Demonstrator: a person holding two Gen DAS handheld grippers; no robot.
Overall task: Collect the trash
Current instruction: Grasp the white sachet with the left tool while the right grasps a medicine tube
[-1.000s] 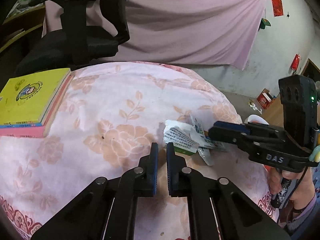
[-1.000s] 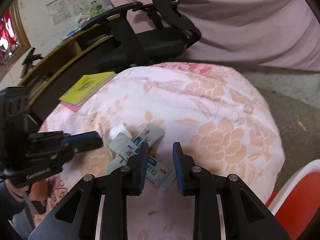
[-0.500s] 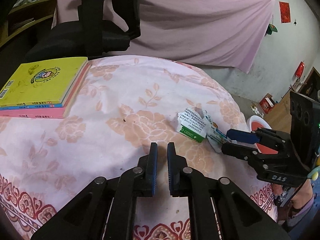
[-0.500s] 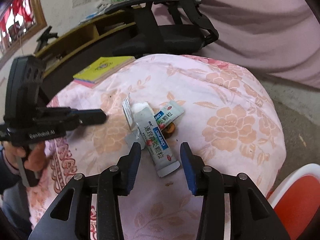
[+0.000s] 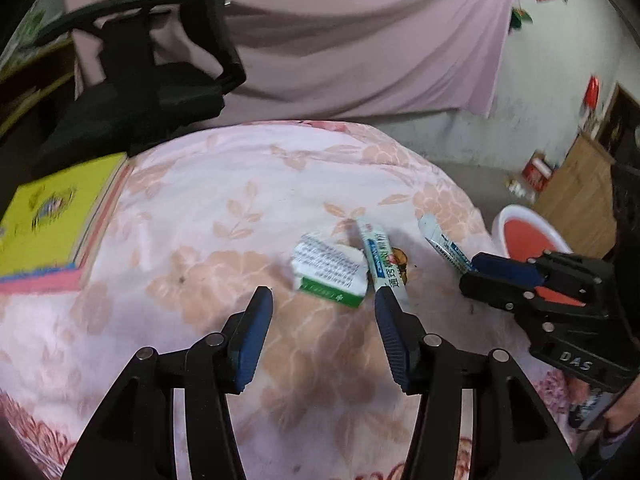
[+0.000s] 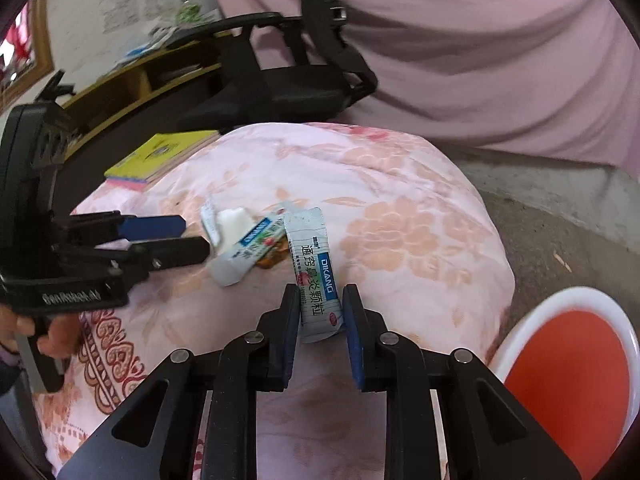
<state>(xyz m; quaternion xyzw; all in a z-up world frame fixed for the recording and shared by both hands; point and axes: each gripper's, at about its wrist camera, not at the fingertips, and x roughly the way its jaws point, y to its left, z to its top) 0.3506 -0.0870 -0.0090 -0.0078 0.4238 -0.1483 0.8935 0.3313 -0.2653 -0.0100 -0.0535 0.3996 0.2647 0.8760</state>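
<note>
A small heap of trash lies on the pink flowered tablecloth (image 5: 224,208): a crumpled green-and-white packet (image 5: 328,274), a white-and-blue sachet (image 5: 382,258) and a brown scrap under it. My left gripper (image 5: 322,314) hovers just short of the packet, its jaws opening with nothing between them. In the right wrist view the left gripper (image 6: 196,236) shows at the left, beside a white wad (image 6: 232,218). My right gripper (image 6: 320,306) is closing on the near end of a second sachet (image 6: 314,260), which sticks out beyond its fingertips (image 5: 478,268).
A yellow book on a pink one (image 5: 48,228) lies at the table's far left. A black office chair (image 5: 152,92) stands behind the table. A white-rimmed red bin (image 6: 568,364) sits on the floor off the table's right edge.
The left gripper's jaws went from shut to wide apart. The right gripper's jaws narrowed onto the sachet, which now stands apart from the heap, to its right.
</note>
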